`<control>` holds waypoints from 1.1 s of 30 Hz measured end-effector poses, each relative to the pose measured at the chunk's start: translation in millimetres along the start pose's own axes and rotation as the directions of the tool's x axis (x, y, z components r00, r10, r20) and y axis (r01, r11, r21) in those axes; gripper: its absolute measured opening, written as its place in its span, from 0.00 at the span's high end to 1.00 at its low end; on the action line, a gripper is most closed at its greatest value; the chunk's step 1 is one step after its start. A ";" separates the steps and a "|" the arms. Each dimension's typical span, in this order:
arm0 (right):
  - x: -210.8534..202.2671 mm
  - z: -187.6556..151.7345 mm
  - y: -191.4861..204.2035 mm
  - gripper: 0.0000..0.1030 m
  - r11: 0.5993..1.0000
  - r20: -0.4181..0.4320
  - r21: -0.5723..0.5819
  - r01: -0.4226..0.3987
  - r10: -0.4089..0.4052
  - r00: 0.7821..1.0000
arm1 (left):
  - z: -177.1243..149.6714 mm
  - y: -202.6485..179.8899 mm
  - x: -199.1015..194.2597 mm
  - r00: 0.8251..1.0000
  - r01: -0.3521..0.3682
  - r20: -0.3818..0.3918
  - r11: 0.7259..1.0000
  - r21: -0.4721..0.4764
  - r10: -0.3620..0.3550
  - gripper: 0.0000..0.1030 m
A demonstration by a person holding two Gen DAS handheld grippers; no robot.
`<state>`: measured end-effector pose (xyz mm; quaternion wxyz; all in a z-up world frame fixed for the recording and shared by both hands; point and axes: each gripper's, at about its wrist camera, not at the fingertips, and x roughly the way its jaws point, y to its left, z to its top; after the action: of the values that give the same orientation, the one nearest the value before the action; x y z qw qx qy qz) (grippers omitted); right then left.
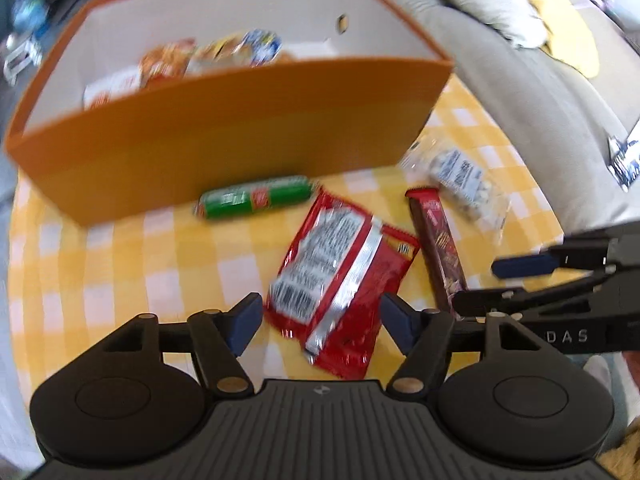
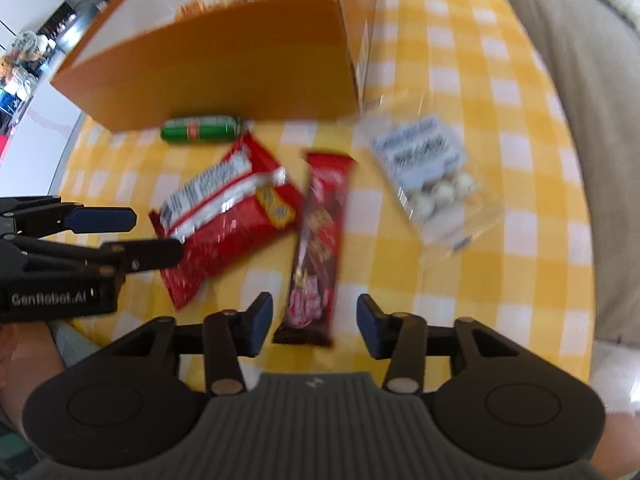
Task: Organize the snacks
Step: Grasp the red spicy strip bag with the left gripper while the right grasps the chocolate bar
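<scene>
An orange box with white inner walls stands at the back of the yellow checked table and holds several snack packs. In front of it lie a green roll pack, a red foil bag, a dark red wafer bar and a clear bag of white balls. My left gripper is open, its jaws either side of the red bag's near end. My right gripper is open, its jaws either side of the wafer bar's near end. The red bag, green roll and ball bag also show there.
The box blocks the table's far side. A beige sofa with cushions borders the table on the right. The right gripper shows at the right of the left wrist view, and the left gripper shows at the left of the right wrist view.
</scene>
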<state>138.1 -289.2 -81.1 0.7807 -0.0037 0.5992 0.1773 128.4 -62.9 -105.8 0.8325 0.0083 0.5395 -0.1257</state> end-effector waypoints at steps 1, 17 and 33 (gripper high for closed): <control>-2.6 0.7 -0.3 0.47 1.000 0.027 -0.008 0.009 -0.009 1.000 | 2.3 -1.8 -1.4 1.000 0.000 0.013 1.000 0.019 -0.001 0.22; 18.6 15.5 -9.2 0.49 1.000 0.105 -0.006 -0.022 0.022 0.994 | 22.4 -15.0 21.4 0.998 0.042 -0.050 0.973 0.228 -0.032 0.16; 27.5 19.0 -5.7 0.75 0.999 0.042 -0.029 0.037 -0.036 0.998 | 13.5 -46.8 54.9 0.997 -0.005 -0.074 0.919 0.394 0.038 0.09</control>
<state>163.5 -282.9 -102.7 0.7960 -0.0226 0.5800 0.1718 151.5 -121.3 -143.9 0.7929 0.1861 0.5362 -0.2218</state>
